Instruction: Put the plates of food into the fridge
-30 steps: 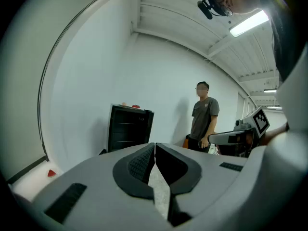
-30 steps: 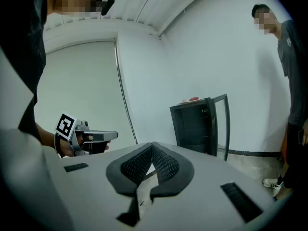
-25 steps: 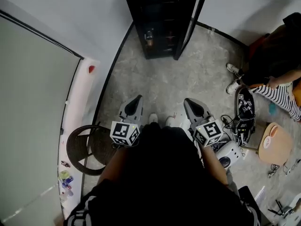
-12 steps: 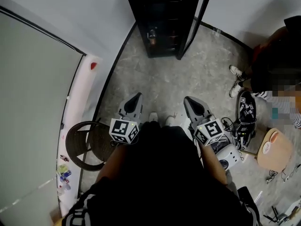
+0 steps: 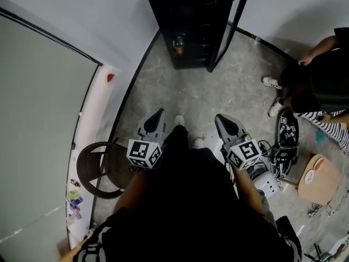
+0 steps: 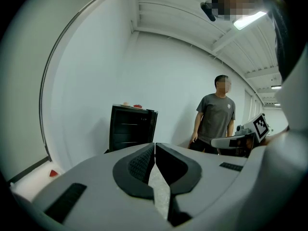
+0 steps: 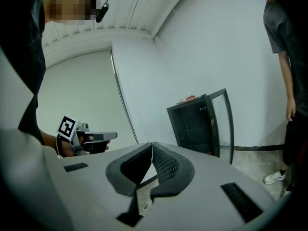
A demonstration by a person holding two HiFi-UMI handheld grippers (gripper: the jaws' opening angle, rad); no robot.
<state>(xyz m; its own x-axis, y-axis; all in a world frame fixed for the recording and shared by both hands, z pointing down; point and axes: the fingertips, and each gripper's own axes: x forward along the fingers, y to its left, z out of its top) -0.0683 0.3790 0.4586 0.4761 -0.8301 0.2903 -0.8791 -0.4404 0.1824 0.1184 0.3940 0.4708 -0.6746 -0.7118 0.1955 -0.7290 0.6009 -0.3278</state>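
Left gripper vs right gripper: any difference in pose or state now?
Left gripper leans up-right in the head view; right gripper leans up-left. Left gripper is beside the round dark stool; right gripper is beside a white box. Shared: both shut and empty, aimed toward the open black fridge.

The left claw (image 6: 155, 146) and right claw (image 7: 152, 146) have matt grey plastic shells and black pads (image 6: 139, 162) with rough dotted texture. Ahead of them the fridge (image 5: 188, 26) is smooth black, and the floor (image 5: 180, 91) below is mottled grey stone.
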